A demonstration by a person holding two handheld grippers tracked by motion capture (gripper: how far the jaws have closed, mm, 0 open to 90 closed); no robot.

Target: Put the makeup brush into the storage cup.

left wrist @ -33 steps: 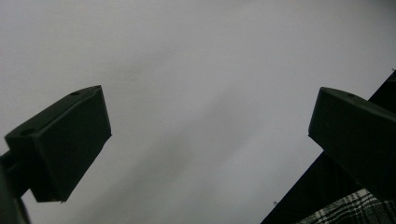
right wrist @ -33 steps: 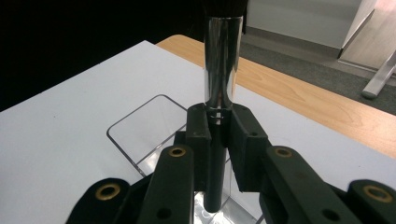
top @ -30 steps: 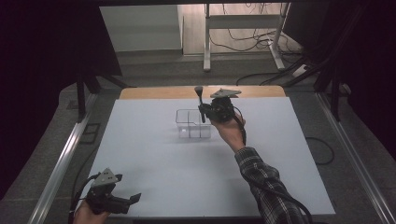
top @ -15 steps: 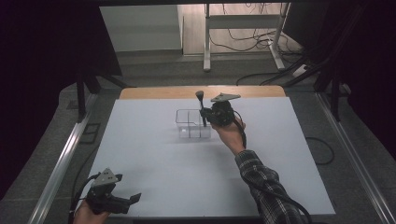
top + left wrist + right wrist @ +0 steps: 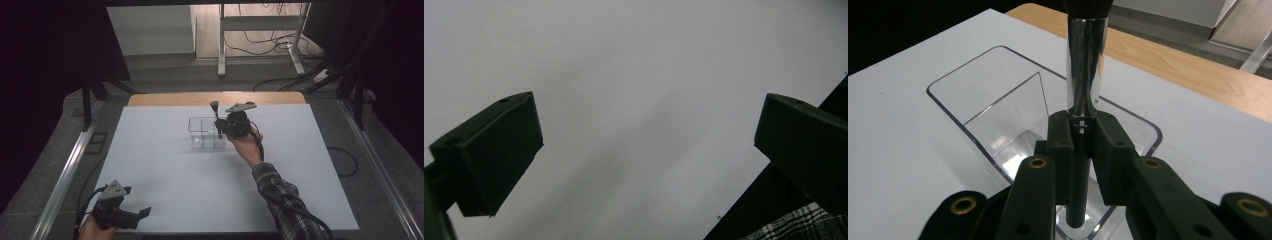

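High view: overhead, facing forward and down on white table (image 5: 165, 165). Gripper views: close, along jaws; right shares clear organizer (image 5: 998, 100) with high.

Clear organizer (image 5: 204, 134) sits on the surface (image 5: 165, 165), toward the far edge, roughly centred left to right. Right tool (image 5: 220, 129) is at the organizer's right side, clamped on a makeup brush (image 5: 216, 119) that stands upright, handle end down in the organizer's right compartment (image 5: 1083, 220), head above the rim. Left tool (image 5: 141, 214) is at the near-left corner of the surface, well apart from the organizer, jaws wide with nothing between them. Table frame (image 5: 260, 35) and cables on the floor behind the surface.
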